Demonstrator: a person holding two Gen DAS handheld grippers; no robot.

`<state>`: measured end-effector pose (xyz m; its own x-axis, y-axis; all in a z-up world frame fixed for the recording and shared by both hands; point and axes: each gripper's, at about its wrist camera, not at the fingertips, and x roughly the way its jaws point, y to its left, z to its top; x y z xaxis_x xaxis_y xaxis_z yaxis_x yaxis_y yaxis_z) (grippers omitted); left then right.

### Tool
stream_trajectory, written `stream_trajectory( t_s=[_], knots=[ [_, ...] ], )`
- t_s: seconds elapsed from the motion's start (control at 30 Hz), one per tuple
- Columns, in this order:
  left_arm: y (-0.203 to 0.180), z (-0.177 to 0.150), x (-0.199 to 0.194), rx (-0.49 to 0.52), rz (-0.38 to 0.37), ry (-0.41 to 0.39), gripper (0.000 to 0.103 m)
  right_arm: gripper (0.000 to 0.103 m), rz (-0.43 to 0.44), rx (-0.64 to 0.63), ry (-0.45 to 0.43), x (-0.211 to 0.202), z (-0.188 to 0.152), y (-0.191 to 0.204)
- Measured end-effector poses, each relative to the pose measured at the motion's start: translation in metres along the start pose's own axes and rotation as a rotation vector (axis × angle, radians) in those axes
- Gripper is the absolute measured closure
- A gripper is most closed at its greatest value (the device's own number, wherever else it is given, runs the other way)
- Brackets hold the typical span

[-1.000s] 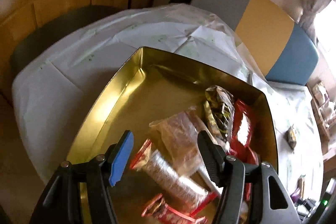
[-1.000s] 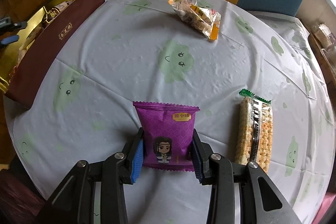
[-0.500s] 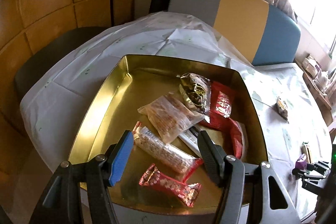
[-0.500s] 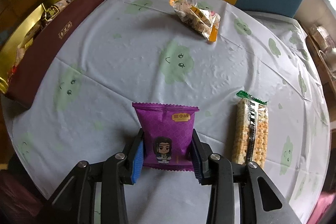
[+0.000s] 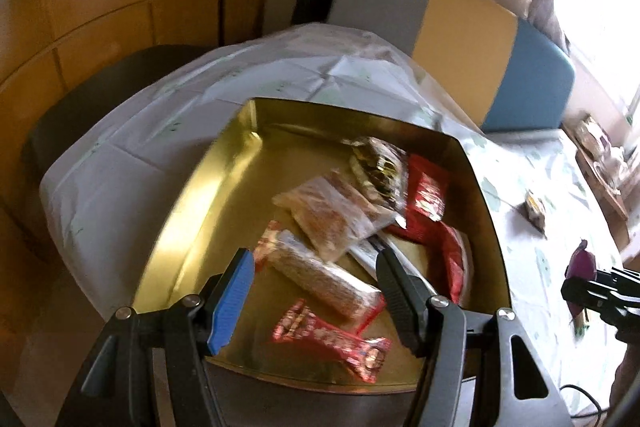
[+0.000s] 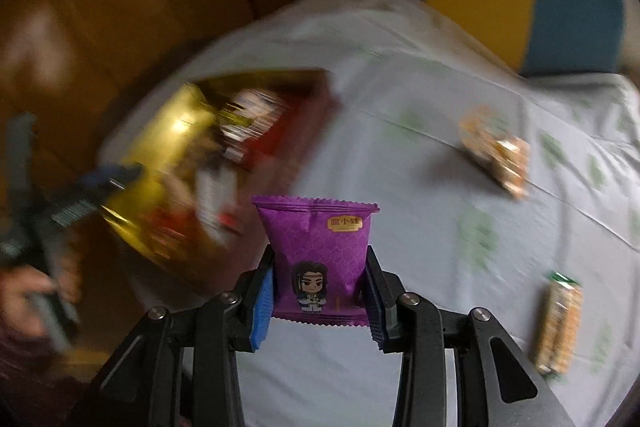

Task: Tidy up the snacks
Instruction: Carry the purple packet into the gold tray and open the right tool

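— Purple packet (image 6: pixel 320 259)?
— Pinched upright in the right gripper (image 6: pixel 320 297), raised above the worktop (image 6: pixel 420 187).
— Left gripper (image 5: pixel 314 289)?
— Spread wide, holding nothing, angled down over the gold tin (image 5: pixel 192 211) of snacks beyond.

left wrist: close above gold tin (image 5: pixel 240 163) | right wrist: higher, faces table (image 6: pixel 400 155) | shared: tin

Right wrist view: gold tin (image 6: pixel 168 147) at 9 o'clock smeared by motion blur, contents unreadable. Orange packet (image 6: pixel 496 155) at 2 o'clock blurred. Left gripper (image 6: pixel 96 187) indistinct, its body cut by the frame edge.
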<state>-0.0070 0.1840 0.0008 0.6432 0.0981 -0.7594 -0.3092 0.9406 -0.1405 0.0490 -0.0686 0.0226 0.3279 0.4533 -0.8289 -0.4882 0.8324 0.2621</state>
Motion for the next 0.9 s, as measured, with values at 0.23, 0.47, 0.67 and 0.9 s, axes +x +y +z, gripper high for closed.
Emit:
stream_trajectory(
  t_s=[0.23,0.47,0.67,0.9],
  knots=[
    [0.027,0.000,-0.001,-0.060,0.026,-0.001,0.039,0.062,0.166,-0.137,0.008,0.029,0.022,0.085],
    [0.033,-0.008,0.002,-0.059,0.027,0.019,0.039,0.057,0.150,-0.162,0.161,0.087,0.005,0.105],
    [0.026,-0.009,0.004,-0.050,0.016,0.020,0.039,0.037,0.164,-0.089,0.049,0.049,0.000,0.086],
    [0.017,-0.012,0.005,-0.034,0.018,0.024,0.039,0.037,-0.091,-0.018,-0.030,-0.014,0.008,0.009]
  ],
)
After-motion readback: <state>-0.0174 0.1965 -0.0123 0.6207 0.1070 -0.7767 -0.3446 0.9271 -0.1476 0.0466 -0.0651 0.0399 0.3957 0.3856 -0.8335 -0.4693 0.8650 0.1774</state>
